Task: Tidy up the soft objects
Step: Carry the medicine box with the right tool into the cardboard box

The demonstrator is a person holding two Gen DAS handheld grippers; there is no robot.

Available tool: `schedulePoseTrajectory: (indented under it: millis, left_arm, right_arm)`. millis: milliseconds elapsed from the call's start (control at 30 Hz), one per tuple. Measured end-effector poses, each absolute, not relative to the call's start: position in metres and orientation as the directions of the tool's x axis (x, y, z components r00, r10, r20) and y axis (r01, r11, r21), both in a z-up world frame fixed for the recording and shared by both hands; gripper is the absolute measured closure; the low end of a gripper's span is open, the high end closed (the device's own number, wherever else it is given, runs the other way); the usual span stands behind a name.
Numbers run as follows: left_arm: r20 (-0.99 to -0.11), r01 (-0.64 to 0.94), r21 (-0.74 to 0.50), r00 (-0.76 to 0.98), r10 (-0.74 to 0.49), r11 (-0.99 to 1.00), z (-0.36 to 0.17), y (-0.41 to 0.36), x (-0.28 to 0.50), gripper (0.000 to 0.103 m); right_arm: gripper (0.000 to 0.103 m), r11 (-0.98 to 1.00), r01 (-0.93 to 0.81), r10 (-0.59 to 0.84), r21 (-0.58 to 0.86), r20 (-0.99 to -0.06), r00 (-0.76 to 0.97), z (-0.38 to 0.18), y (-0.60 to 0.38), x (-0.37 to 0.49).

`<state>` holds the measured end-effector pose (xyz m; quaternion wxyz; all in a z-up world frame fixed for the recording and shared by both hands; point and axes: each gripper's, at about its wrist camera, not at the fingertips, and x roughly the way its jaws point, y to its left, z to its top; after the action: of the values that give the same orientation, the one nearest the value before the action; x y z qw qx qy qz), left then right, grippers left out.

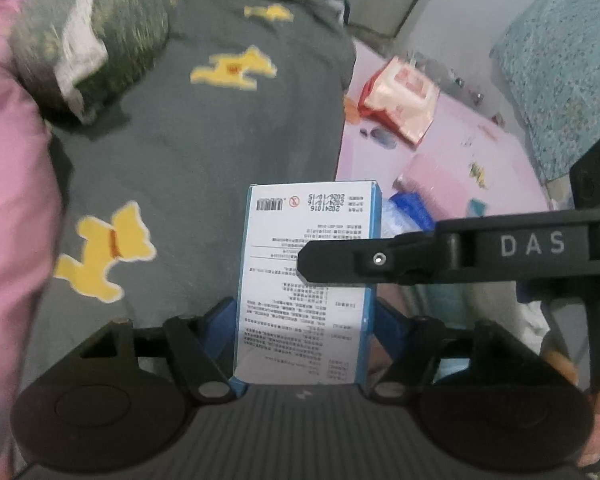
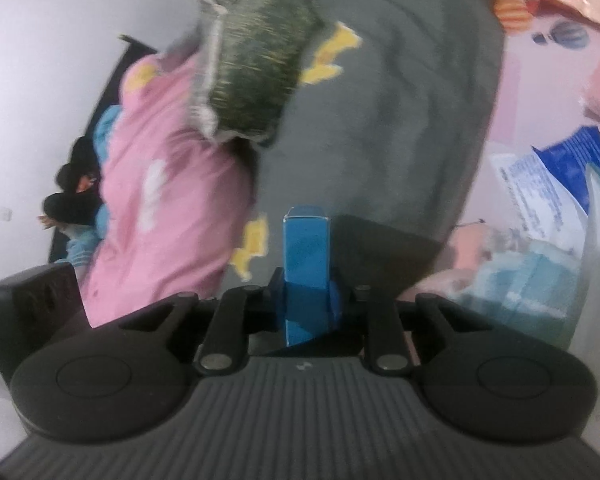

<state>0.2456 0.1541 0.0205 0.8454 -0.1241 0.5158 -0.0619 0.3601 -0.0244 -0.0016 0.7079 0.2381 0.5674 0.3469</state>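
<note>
Right claw (image 2: 306, 300) pinches the blue box (image 2: 306, 264), tilted downward.

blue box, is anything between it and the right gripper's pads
Nothing visible does: the right gripper is shut directly on the narrow sides of the blue box. The left gripper has its jaws open on either side of the same box.

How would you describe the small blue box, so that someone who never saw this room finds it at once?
Start at the grey blanket with yellow dog shapes covering the bed. Above its near edge, the blue-and-white cardboard box stands between gripper fingers. Unlike the soft green pillow and pink quilt nearby, it is rigid, with printed text and a barcode.
</note>
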Motion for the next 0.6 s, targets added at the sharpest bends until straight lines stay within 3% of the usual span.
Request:
schedulePoseTrajectory:
  millis: [267, 600]
  left_arm:
    - [-0.776, 0.074, -0.261, 0.578, -0.254, 0.963, 0.096, 0.108, 0.208, 0.029]
    - [-0.657, 0.424, -0.324, 0.543, -0.523, 0.846, 0.134, -0.067, 0.214, 0.029]
  right_arm:
    - [0.084, 0.542, -0.297, 0.84, 0.786, -0.51, 0.183, 0.067, -0.076, 0.33]
    - [0.084, 0.587, -0.217, 0.763, 0.78, -0.444, 0.47, 0.128, -0.282, 0.274]
